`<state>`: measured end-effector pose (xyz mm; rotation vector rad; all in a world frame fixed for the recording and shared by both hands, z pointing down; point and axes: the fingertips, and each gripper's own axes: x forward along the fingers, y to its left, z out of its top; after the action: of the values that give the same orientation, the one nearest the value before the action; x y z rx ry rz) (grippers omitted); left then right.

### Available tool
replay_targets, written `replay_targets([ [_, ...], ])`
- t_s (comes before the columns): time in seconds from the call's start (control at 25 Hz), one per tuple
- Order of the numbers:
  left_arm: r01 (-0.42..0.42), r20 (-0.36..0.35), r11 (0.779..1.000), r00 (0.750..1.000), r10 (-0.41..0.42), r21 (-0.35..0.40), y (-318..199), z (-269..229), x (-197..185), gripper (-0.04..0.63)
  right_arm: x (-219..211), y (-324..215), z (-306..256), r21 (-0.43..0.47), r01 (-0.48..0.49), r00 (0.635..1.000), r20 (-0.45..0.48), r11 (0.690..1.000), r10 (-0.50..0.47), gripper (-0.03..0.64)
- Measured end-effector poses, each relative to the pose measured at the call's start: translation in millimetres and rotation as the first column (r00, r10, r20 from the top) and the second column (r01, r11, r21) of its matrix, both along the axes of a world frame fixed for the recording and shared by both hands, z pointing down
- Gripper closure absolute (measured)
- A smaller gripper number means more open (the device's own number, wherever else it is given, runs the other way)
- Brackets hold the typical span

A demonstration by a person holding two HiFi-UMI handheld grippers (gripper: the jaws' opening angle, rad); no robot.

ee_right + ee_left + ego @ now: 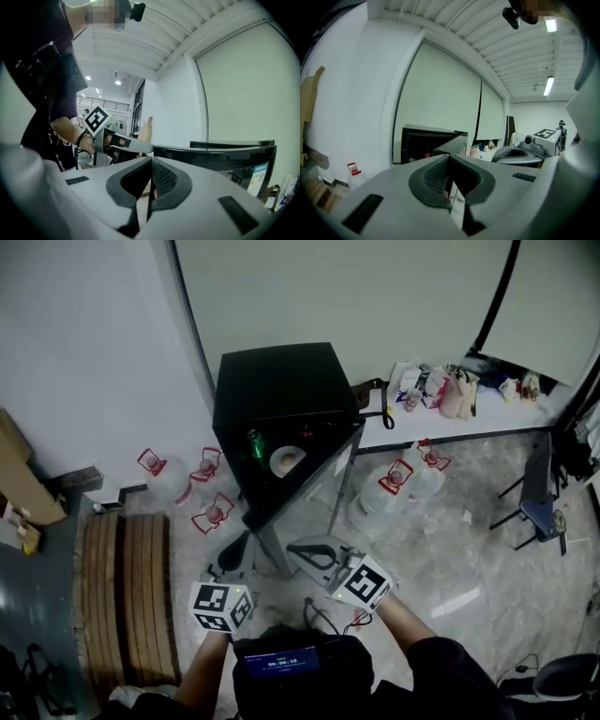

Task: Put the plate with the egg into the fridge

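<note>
The plate with the egg (287, 460) sits inside the black mini fridge (281, 381) beside a green can (255, 443), and the door (309, 476) is open. The left tongs (450, 157) and right tongs (151, 160) are pinched shut on nothing, well clear of the fridge. The placing looks done, with probably only the door left to close.

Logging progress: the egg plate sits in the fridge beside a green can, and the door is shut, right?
No: the door is open, as the head view shows. The egg plate does sit in the fridge beside the green can.
</note>
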<state>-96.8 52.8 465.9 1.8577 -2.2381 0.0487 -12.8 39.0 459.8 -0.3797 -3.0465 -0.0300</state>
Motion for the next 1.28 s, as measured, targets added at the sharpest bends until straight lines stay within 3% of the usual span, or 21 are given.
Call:
replay_targets([
  [0.52,-0.075,0.014,0.997,0.997,0.075,-0.005,-33,-4,-11,0.586,-41,-26,-19,0.024,-0.043,0.998,0.037,0.999,0.042,0.609],
  [1.28,-0.133,0.042,0.991,0.990,0.132,0.016,-62,-13,-15,0.586,-50,-54,-37,0.021,-0.134,0.989,0.067,0.991,0.133,0.609],
])
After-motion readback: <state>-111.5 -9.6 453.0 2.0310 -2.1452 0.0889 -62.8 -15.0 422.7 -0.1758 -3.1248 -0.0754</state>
